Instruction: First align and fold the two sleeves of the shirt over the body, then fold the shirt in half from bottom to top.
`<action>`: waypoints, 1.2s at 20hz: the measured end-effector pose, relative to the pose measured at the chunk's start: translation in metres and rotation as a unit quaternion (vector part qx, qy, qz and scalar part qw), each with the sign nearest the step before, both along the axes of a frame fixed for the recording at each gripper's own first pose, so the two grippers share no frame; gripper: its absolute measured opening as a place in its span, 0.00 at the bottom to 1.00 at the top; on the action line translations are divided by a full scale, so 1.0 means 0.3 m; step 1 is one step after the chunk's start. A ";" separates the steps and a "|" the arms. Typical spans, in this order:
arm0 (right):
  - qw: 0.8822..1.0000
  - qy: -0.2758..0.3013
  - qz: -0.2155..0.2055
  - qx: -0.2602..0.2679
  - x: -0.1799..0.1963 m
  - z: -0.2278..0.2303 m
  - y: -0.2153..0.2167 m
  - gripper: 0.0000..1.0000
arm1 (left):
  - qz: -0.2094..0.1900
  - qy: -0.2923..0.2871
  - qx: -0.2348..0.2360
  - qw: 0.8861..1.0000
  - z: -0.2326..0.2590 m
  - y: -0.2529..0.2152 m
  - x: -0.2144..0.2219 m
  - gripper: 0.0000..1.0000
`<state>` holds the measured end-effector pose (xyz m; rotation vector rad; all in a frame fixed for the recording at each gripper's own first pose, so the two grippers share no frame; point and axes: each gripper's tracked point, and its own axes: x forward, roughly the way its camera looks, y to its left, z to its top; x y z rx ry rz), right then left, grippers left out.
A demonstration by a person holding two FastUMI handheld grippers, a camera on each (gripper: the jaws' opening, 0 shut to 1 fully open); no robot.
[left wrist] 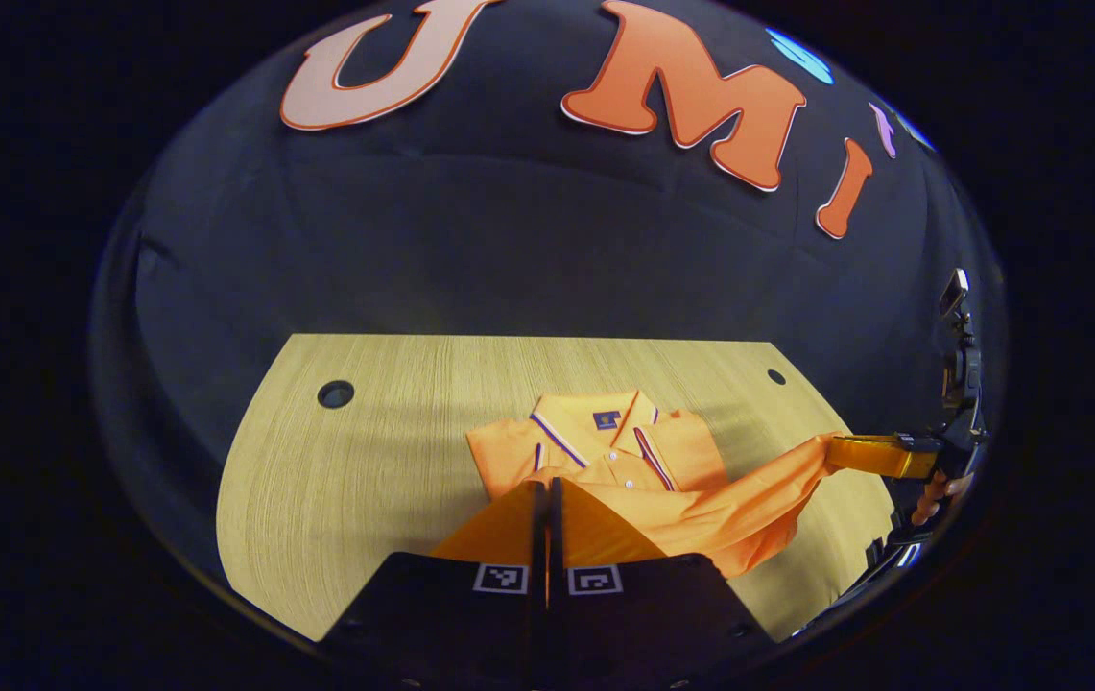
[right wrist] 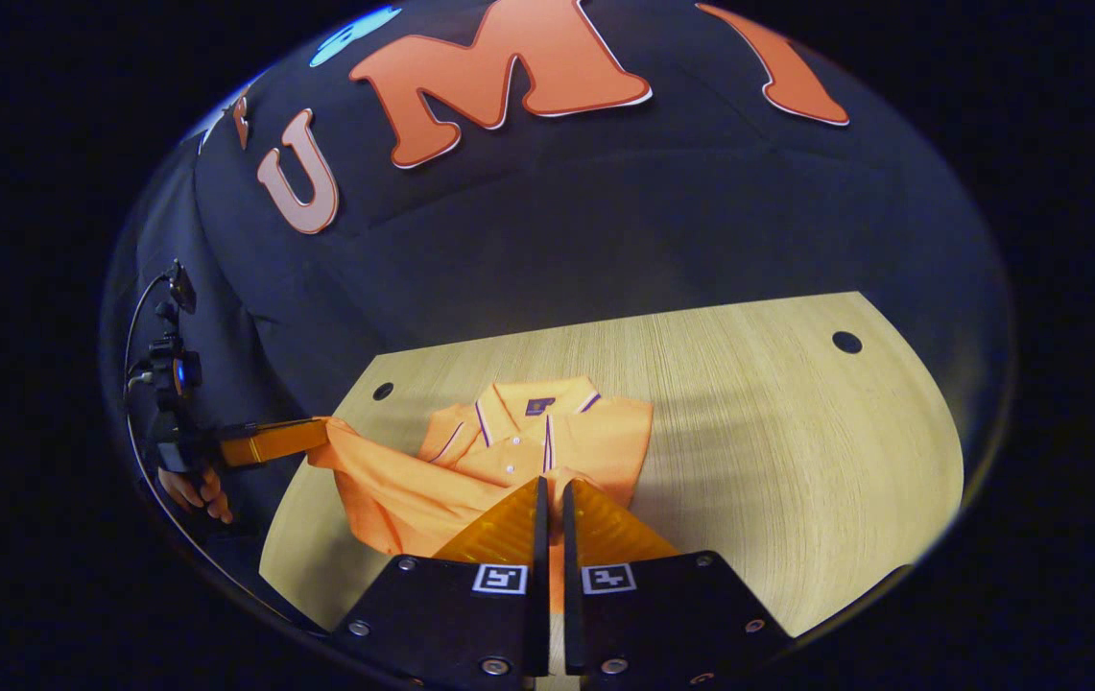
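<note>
One orange polo shirt lies on one wooden table in the left gripper view; the left gripper pinches its raised hem, the right gripper holding the far corner. One shirt again in the right gripper view, its hem clamped in the right gripper's narrow jaws.

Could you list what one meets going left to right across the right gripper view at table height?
Hand → left gripper pinching the shirt's hem → orange polo shirt → bare wooden table → table's right-hand hole.
</note>
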<state>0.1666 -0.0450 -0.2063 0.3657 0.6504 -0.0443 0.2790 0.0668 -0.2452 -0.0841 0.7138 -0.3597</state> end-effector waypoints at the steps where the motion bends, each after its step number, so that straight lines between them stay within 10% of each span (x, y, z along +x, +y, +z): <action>1: 1.000 0.002 -0.001 -0.001 0.038 -0.007 -0.006 0.07 | -0.004 0.000 0.007 1.000 -0.015 0.003 0.040 0.01; 16: 0.992 0.083 -0.092 -0.039 0.432 -0.224 -0.240 0.06 | -0.014 0.019 0.088 0.996 -0.271 0.026 0.469 0.07; 19: 0.992 0.060 -0.099 -0.055 0.431 -0.172 -0.252 0.59 | -0.013 -0.013 0.087 0.996 -0.196 0.026 0.478 0.58; 21: 0.992 0.037 -0.091 -0.077 0.415 -0.100 -0.242 0.78 | -0.009 -0.029 0.086 0.996 -0.142 0.024 0.479 1.00; 24: 0.990 -0.002 -0.075 -0.121 0.387 0.000 -0.214 0.93 | 0.010 -0.057 0.076 0.995 -0.024 0.035 0.446 1.00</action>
